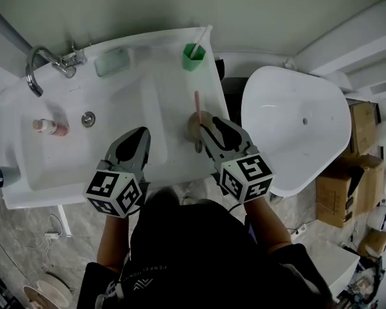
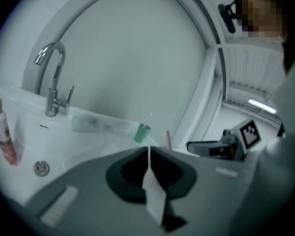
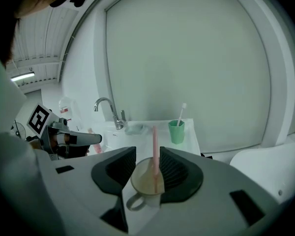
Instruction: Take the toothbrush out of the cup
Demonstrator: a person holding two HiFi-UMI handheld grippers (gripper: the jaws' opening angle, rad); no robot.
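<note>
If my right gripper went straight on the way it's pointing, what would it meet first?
Most likely the beige cup holding the pink toothbrush: it stands between the right gripper's open jaws, ahead of anything else on the counter.

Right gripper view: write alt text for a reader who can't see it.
A beige cup holding a pink toothbrush stands between the open jaws of the right gripper on a white sink counter. Behind it are a green cup with a white toothbrush and a chrome faucet; the left gripper shows at far left.
</note>
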